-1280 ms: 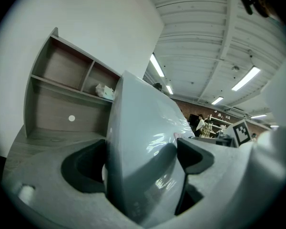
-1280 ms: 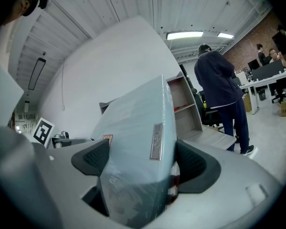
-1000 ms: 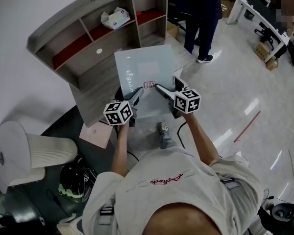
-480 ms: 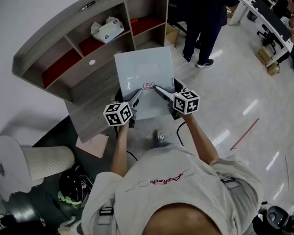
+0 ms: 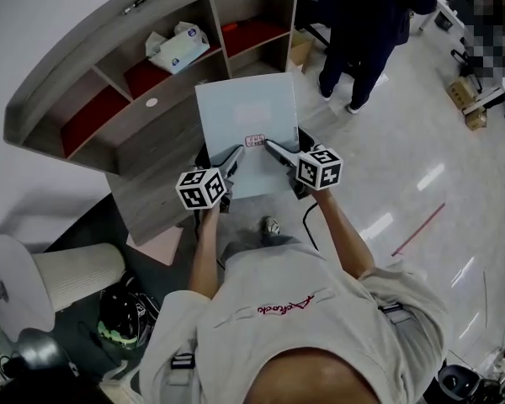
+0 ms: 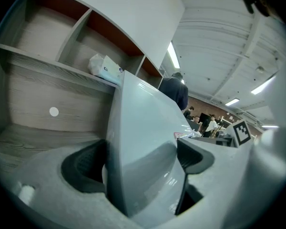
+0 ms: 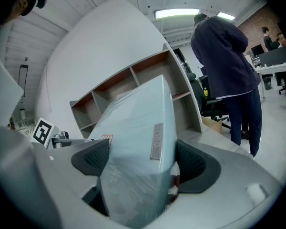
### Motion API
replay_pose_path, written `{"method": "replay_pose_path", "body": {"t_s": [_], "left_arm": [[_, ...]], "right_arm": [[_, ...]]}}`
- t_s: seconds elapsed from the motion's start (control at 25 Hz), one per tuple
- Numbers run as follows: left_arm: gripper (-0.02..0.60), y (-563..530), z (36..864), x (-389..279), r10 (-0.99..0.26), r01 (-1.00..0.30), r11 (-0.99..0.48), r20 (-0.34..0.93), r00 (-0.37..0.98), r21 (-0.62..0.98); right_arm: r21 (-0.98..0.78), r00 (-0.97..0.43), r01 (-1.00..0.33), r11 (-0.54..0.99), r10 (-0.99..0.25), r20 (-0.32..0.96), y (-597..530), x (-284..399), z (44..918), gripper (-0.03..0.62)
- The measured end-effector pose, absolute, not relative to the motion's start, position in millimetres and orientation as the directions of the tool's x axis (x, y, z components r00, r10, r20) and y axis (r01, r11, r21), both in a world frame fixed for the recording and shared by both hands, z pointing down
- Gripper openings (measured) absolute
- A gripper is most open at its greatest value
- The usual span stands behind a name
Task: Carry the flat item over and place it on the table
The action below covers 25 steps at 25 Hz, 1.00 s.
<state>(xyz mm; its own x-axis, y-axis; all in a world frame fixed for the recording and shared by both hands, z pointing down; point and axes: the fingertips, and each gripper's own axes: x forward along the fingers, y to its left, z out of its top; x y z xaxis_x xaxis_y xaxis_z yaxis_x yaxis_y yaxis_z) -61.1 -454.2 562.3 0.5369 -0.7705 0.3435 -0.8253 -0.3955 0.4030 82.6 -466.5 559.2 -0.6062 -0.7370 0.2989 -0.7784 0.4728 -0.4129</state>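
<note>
1. Left gripper [image 5: 233, 156]: jaws clamped on the panel's near edge, left of centre.
2. Right gripper [image 5: 272, 148]: jaws clamped on the same edge, right of centre; neither gripper is nearer.
3. Panel [image 5: 246, 116]: pale, flat, wrapped, held in the air; long axis runs straight away from the jaws.
4. Desk [image 5: 164, 141]: wood top under shelves, below and beyond the panel's far edge; likely set-down spot, forward and down.
5. Tissue pack [image 5: 175, 45]: in a shelf bay.
6. Bystander [image 5: 374, 23]: standing, far right.
</note>
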Motion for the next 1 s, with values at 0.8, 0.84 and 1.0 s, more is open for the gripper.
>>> {"method": "replay_pose_path", "body": {"t_s": [0.8, 0.84, 1.0], "left_arm": [[0.482, -501.9, 626.7, -107.2, -0.667, -0.781, -0.42, 0.427, 0.611, 0.462], [0.482, -503.9, 631.3, -108.4, -0.661, -0.779, -0.418, 0.432, 0.614, 0.467], [0.482, -509.6, 651.6, -112.6, -0.639, -0.774, -0.4, 0.456, 0.619, 0.49]], "right_arm": [[-0.444, -0.522, -0.829, 0.339, -0.754, 0.4, -500.5, 36.6, 621.7, 0.445], [-0.445, -0.518, -0.832, 0.332, -0.752, 0.408, -502.1, 35.3, 626.0, 0.445], [-0.449, -0.512, -0.837, 0.311, -0.736, 0.444, -507.6, 31.2, 644.7, 0.445]]}}
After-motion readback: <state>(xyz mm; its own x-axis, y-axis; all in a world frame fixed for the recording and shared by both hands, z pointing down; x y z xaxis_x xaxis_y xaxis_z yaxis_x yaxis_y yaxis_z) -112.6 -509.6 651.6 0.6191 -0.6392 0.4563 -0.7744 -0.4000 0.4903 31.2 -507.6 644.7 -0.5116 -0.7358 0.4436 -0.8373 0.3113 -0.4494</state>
